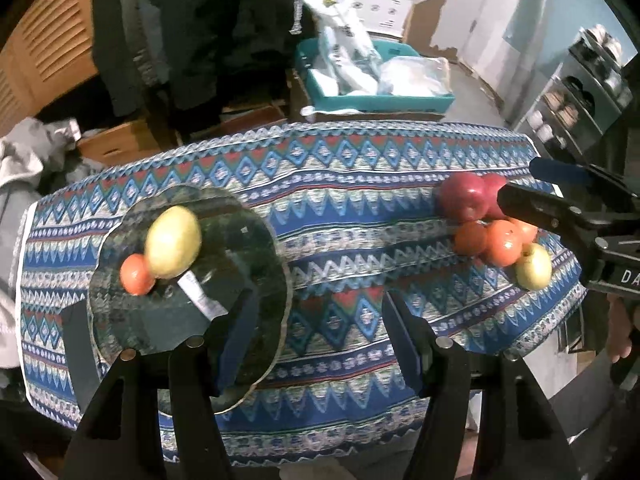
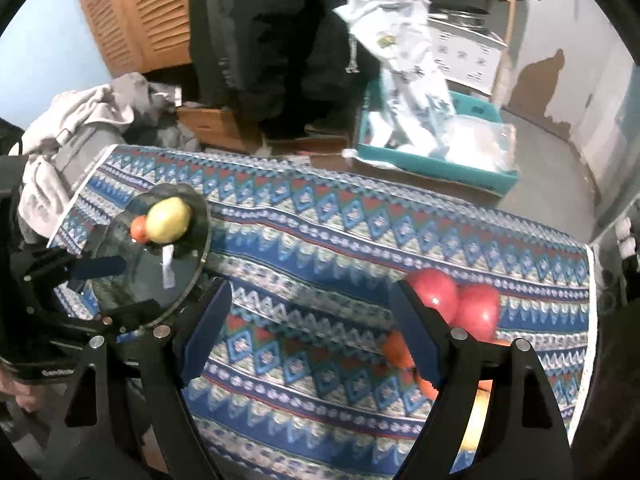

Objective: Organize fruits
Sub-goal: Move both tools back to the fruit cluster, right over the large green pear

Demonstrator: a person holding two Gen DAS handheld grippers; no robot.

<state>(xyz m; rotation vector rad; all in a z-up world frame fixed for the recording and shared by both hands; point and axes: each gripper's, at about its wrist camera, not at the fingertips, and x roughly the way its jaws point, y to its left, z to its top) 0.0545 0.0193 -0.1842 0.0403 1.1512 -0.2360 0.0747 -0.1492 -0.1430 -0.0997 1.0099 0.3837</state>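
Both tongs [image 1: 320, 344] [image 2: 312, 324] agape above tablecloth [image 1: 340, 208].

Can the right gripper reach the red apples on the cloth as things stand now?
Probably yes: the right gripper is open and empty, and the red apples lie uncovered just beyond its right finger; only a sideways shift seems needed.

Place: a lived-in home room, used partly for storage.
Desk covering: a patterned woven cloth [image 1: 320, 208] in blue, red and white zigzags, household textile.
Door: louvered wooden panels [image 2: 120, 12] like a closet front.
Clothing: dark garments [image 2: 272, 40] hanging beside it; a heap of grey laundry [image 2: 80, 120] at the desk's end.
Floor clutter: cardboard boxes [image 1: 116, 144] and a teal plastic bin [image 1: 376, 100] stuffed with bags.
Shelving: a metal rack [image 1: 576, 96] of jars against the wall.
Walls: pale blue paint, peeled in patches [image 2: 540, 84].
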